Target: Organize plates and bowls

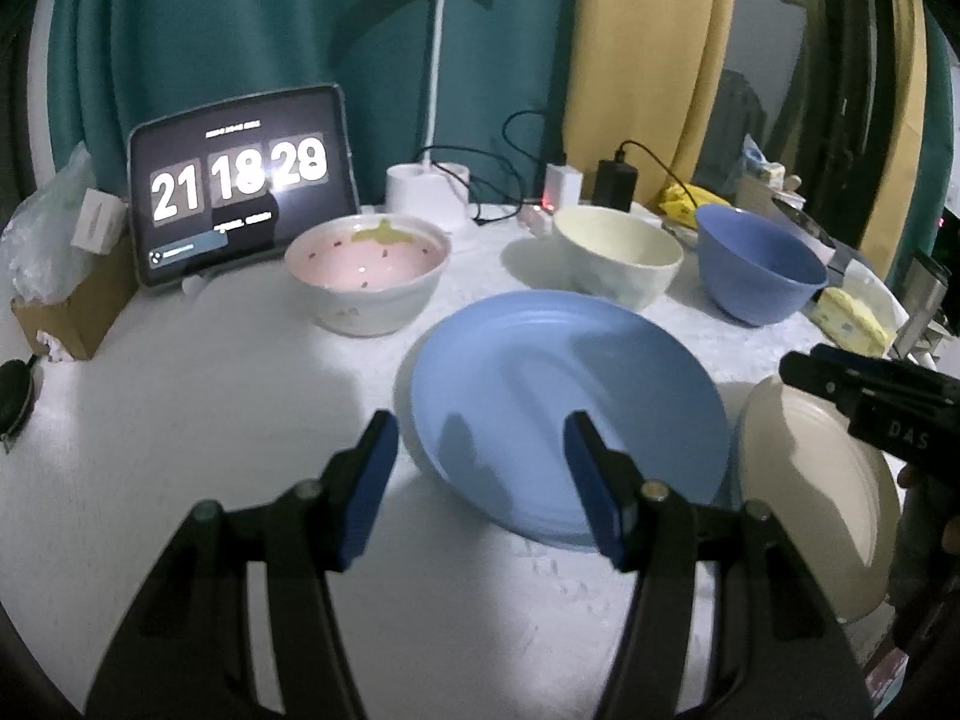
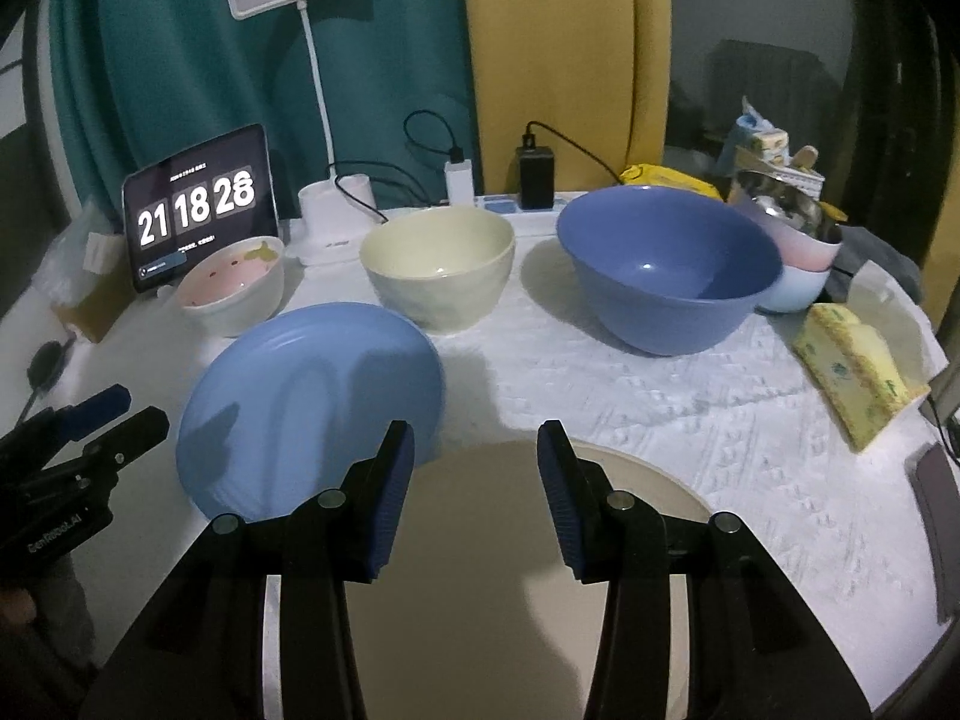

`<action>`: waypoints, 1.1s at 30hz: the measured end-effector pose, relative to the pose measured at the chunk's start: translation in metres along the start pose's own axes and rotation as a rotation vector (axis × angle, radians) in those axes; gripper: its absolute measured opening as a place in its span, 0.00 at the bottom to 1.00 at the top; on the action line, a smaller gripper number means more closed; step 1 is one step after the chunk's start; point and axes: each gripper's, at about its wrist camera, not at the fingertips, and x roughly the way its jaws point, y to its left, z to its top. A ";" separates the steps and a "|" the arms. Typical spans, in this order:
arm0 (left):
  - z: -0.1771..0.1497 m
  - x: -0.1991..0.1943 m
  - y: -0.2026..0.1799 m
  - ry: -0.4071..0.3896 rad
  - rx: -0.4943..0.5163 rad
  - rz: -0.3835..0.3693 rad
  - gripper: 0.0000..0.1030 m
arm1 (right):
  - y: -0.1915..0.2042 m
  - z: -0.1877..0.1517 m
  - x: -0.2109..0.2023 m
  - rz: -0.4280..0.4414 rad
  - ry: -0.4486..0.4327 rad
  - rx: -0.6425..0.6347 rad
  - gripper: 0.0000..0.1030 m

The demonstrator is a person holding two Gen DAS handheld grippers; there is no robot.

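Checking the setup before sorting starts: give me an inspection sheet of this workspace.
Surface: table under a white textured cloth.
Job's things: blue plate beside cream plate; pink bowl, cream bowl, blue bowl behind them, all upright and apart.
Clutter: tablet showing a clock, desk lamp, sponge, stacked bowls at far right.
Grippers: left gripper open, empty, at the blue plate's near edge; right gripper open, empty, over the cream plate.
Cables: black cable into a charger.
Surroundings: teal curtain, yellow curtain.
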 end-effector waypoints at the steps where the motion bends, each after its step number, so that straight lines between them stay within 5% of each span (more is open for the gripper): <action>1: 0.000 0.002 0.001 0.003 -0.002 0.001 0.57 | 0.001 0.001 0.002 0.002 0.004 0.000 0.44; 33: 0.006 0.071 0.027 0.184 -0.085 -0.012 0.57 | 0.022 0.020 0.091 0.028 0.228 0.004 0.44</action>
